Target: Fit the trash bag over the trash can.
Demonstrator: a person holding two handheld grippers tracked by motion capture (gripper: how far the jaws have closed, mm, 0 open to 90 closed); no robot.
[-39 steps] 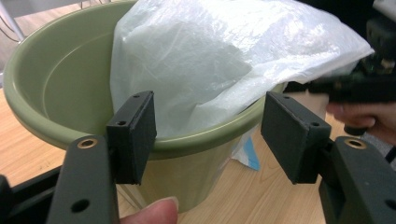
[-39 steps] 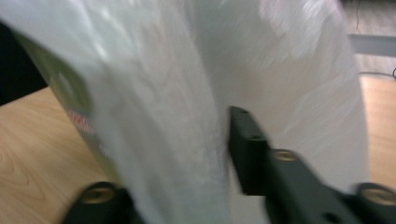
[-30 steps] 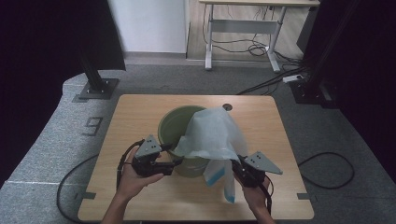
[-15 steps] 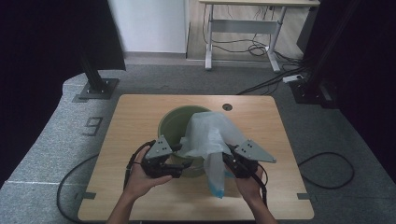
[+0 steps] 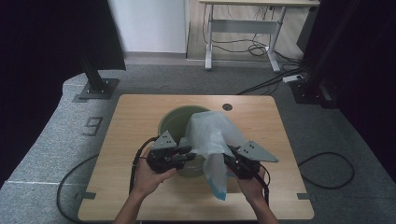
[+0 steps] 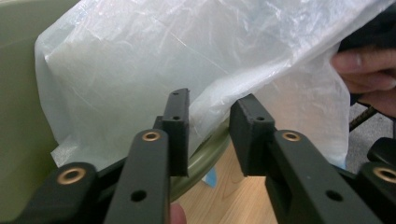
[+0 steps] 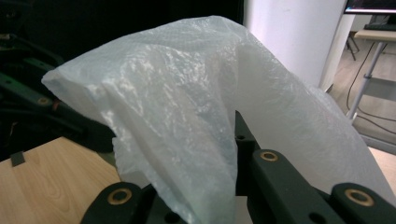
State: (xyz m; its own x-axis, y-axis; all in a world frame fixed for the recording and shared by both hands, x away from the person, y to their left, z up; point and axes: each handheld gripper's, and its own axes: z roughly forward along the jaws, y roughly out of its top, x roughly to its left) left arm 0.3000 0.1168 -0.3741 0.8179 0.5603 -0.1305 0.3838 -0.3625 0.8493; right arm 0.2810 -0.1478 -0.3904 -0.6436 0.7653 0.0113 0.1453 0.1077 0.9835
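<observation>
A pale green bin (image 5: 172, 122) stands mid-table on the wooden table (image 5: 135, 116). A thin translucent plastic bag (image 5: 210, 133) lies draped over its right half, and a tail hangs down in front of the bin. My left gripper (image 5: 188, 157) is open at the bin's near rim. In the left gripper view its jaws (image 6: 210, 128) straddle the bag's lower edge (image 6: 187, 56) and the green rim (image 6: 205, 156). My right gripper (image 5: 229, 161) sits at the bag's right side. The bag (image 7: 177, 93) covers its jaws there, which look shut on the film.
A round cable hole (image 5: 227, 107) lies behind the bin. Black cables trail from both grippers over the table's front edge. Off the table stand a black stand base (image 5: 95, 88) at the back left and a desk (image 5: 243, 23) with wires behind. Fingers of the other hand (image 6: 364, 70) show behind the bag.
Both grippers have moved inward to the bin. The bag has come lower over the bin, and my left gripper has reached its lower edge.
</observation>
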